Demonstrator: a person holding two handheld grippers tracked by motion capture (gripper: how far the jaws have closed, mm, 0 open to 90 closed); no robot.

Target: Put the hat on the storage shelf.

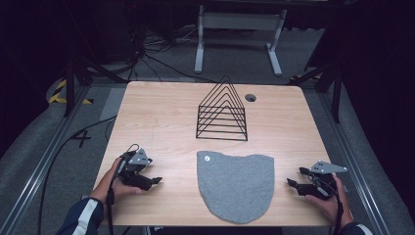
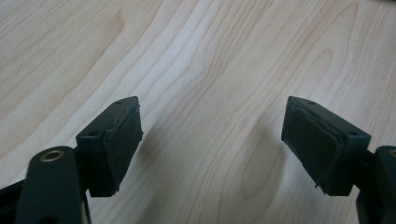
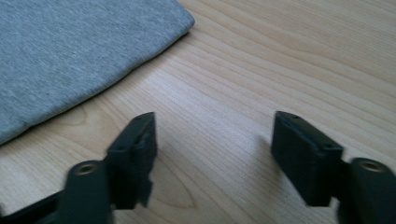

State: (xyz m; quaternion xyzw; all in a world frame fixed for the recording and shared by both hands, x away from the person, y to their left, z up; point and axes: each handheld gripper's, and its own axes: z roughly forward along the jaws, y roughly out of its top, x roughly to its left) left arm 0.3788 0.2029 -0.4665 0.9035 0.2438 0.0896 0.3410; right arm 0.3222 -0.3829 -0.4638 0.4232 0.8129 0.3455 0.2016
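A grey cloth [image 1: 237,184] lies flat near the front middle of the wooden table [image 1: 161,122], with a small round white tag near its top left corner. Behind it stands a black wire rack [image 1: 222,111] with a peaked top. My left gripper [image 1: 155,180] rests on the table left of the cloth, open, with bare wood between its jaws [image 2: 212,135]. My right gripper [image 1: 295,177] sits to the right of the cloth, open and holding nothing [image 3: 215,149]. In the right gripper view the grey cloth [image 3: 70,51] fills the upper left, apart from the jaws.
A small round dark hole [image 1: 250,97] sits in the table near the back, right of the rack. White desk legs [image 1: 240,34] and cables lie on the floor beyond the table. Metal rails run along both sides.
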